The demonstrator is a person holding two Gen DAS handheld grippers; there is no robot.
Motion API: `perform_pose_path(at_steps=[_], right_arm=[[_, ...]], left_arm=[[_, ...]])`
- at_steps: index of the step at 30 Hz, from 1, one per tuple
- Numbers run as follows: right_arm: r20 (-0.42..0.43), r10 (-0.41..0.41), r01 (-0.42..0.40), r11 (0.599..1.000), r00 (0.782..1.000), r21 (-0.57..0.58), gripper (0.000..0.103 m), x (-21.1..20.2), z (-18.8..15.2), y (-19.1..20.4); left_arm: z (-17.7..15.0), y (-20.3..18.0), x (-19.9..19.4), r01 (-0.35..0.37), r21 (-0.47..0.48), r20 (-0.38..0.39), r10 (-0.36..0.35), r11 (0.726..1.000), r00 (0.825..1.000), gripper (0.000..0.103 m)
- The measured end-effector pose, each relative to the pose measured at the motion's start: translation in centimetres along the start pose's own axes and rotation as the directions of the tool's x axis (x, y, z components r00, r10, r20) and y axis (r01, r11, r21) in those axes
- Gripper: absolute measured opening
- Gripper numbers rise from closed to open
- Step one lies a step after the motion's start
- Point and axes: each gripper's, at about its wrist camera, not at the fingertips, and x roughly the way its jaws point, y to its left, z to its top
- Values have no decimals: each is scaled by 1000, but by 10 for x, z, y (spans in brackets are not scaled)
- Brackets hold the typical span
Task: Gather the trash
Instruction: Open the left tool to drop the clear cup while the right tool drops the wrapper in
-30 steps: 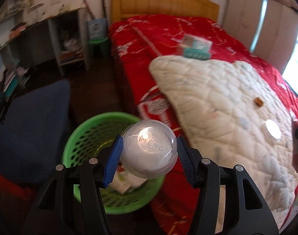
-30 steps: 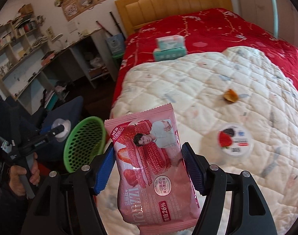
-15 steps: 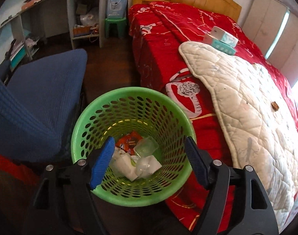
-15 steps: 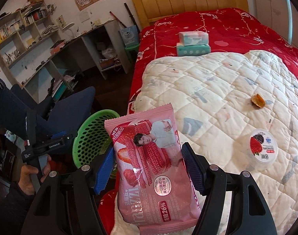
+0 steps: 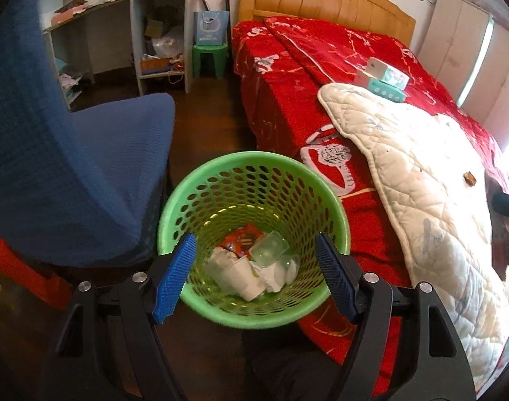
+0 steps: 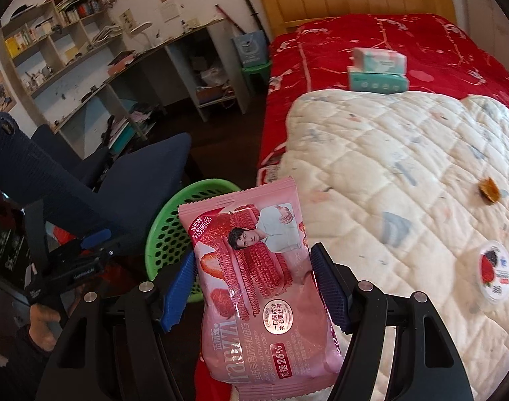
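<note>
Our left gripper, jaws apart and empty, hovers over the round green perforated plastic basket; our right gripper clamps the pink foil cookie packet, basket at 10 o'clock.

Left view looks down into basket; both share bed.

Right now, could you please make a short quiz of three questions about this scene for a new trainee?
1. True or false: the left gripper holds a cup.
2. What does the right gripper hold? A) tissue box B) pink wrapper C) lid
3. Fill in: the left gripper hovers open above the green ____.

Key:
1. False; it is open and holds nothing.
2. B
3. Basket; cups and paper lie inside it.
</note>
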Motion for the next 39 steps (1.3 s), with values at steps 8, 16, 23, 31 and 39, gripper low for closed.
perform_pose_path(at_steps=[8,16,23,31,39], right_arm=[[-33,45,-46,999,998,-23,66,33,11,29],[-71,81,-83,996,994,-32,66,69,17,60],[-98,87,-91,995,991,-29,67,98,21,78],[-128,82,-86,996,988,-22,67,130,26,96],[-127,105,-107,994,986,-14,73,142,31,105]], left_arm=[[-9,24,-22,-27,-39,29,29,999,999,75],[-13,40,-35,-54,-57,51,57,997,997,75],[-17,50,-39,-55,-78,55,59,995,997,75],[-23,59,-36,-57,-98,43,61,994,997,75],[-25,58,-32,-49,-102,36,53,994,998,75]])
